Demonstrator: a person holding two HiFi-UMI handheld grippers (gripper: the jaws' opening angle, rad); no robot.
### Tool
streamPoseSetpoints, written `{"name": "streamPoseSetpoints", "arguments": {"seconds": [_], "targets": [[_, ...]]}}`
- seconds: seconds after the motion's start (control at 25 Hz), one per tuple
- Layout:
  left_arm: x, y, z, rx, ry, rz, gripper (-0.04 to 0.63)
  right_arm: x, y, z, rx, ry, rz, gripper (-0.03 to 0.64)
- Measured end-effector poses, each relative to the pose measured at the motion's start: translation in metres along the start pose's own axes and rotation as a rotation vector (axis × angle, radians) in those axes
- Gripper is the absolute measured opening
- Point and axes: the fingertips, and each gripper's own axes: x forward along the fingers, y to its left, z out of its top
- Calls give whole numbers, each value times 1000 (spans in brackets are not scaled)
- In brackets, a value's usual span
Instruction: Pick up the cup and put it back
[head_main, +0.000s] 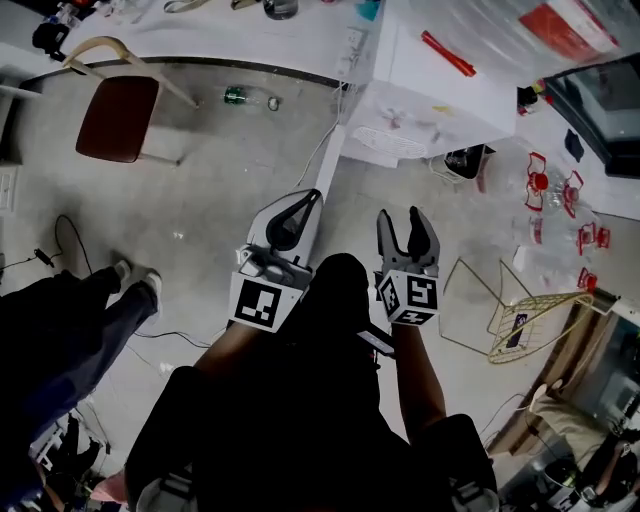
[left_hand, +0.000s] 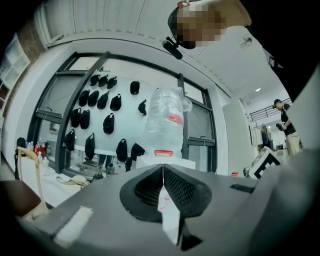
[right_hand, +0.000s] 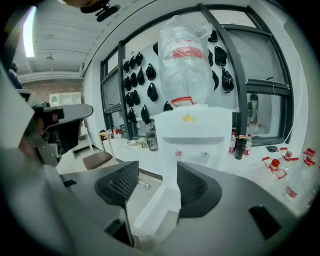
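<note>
Fingers of the left gripper (head_main: 316, 195) sit together in the head view; on the right gripper (head_main: 400, 216) they stand apart. Left gripper view: fingers touching, nothing between. Right gripper view: fingers apart, empty, water cooler (right_hand: 192, 135) far behind. I cannot tell where the cup is.

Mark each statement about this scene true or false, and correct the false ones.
1. The left gripper's jaws are shut with nothing between them. True.
2. The right gripper's jaws are pressed together. False: the right gripper's jaws stand apart, with nothing between them.
3. A small bottle lies on the floor, to the right of the chair in the head view. True.
4. The water dispenser has nothing on top. False: a large bottle stands upturned on the water dispenser.
</note>
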Motion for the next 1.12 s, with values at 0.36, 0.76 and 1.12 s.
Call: {"name": "streamPoseSetpoints", "arguments": {"seconds": [0.36, 0.76, 1.12], "targets": [[52, 23, -165, -17, -49, -39, 8, 107, -44, -152, -32, 3, 3, 232], [62, 21, -274, 11, -117, -78, 8, 182, -79, -260, -51, -73, -8, 232], [71, 34, -288, -2, -125, -56, 8, 238, -100, -292, -18, -8, -20, 238]]}}
